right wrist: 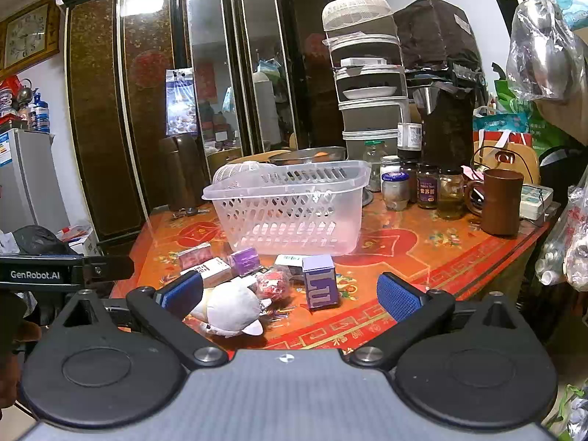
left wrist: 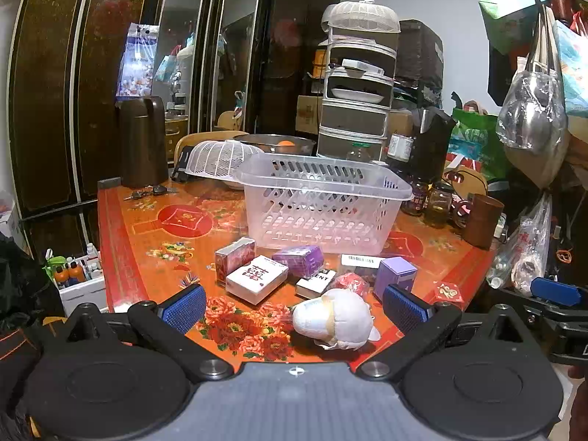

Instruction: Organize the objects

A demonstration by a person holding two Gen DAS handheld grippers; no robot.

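Observation:
A clear plastic basket stands empty on the red patterned table. In front of it lie a white plush toy, a white box with red characters, a pink box, a purple packet, a purple box, a red pouch and a black-and-white box. My left gripper is open, with the plush toy between its fingers. My right gripper is open, above the plush toy and the purple box.
Jars, a brown mug and a tiered food cover stand at the back right. A white mesh cover, a metal bowl and keys lie behind the basket. A dark wardrobe stands behind the table.

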